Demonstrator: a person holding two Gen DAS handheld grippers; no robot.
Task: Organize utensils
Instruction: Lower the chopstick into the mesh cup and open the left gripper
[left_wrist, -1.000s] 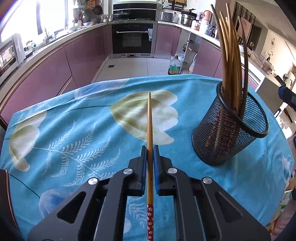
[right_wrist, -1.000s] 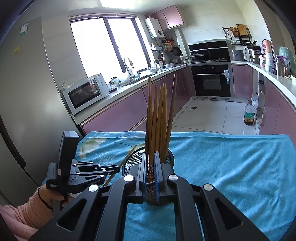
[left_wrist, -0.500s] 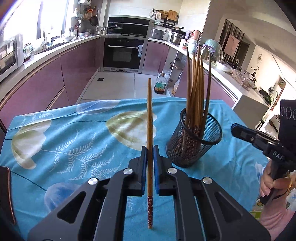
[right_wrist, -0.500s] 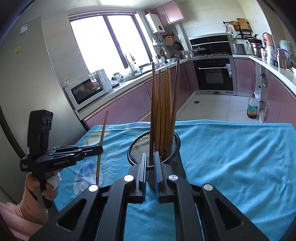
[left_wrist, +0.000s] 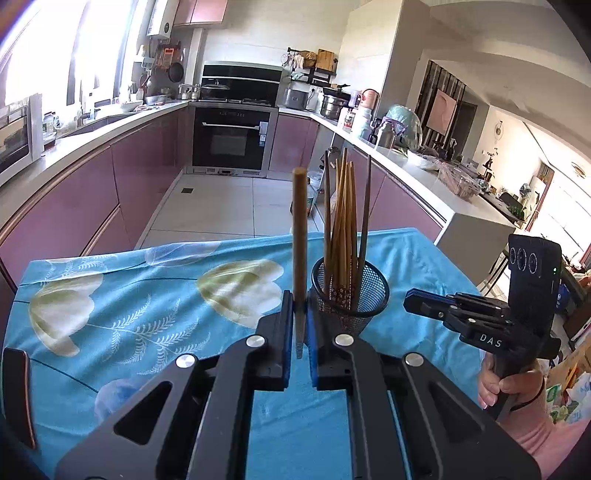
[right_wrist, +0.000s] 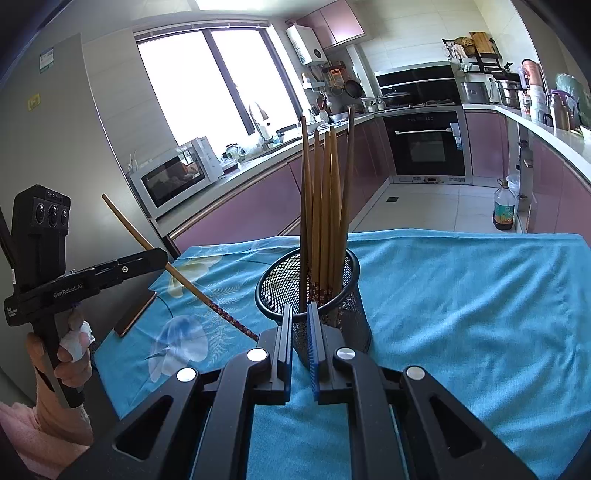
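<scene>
My left gripper (left_wrist: 299, 297) is shut on a wooden chopstick (left_wrist: 299, 236) held above the blue floral tablecloth (left_wrist: 147, 295), thin end up and patterned end down. In the right wrist view this chopstick (right_wrist: 192, 288) slants down to the right out of the left gripper (right_wrist: 159, 258). A black mesh holder (left_wrist: 369, 295) with several chopsticks (left_wrist: 343, 221) standing in it sits just right of the held one. My right gripper (right_wrist: 300, 310) is shut with nothing between its pads, low in front of the holder (right_wrist: 280, 284). From the left wrist it shows as the right gripper (left_wrist: 412, 299), apart from the holder.
A dark flat slab (right_wrist: 135, 314) lies at the table's left edge. Pink kitchen cabinets (left_wrist: 92, 203), an oven (left_wrist: 231, 136) and an oil bottle (right_wrist: 504, 210) on the floor lie beyond the table's far edge. A hand in a pink sleeve (left_wrist: 513, 387) holds each gripper.
The left gripper has risen with the chopstick and tipped it more upright. The holder now looks smaller and lower in the left view. The right gripper has stayed put.
</scene>
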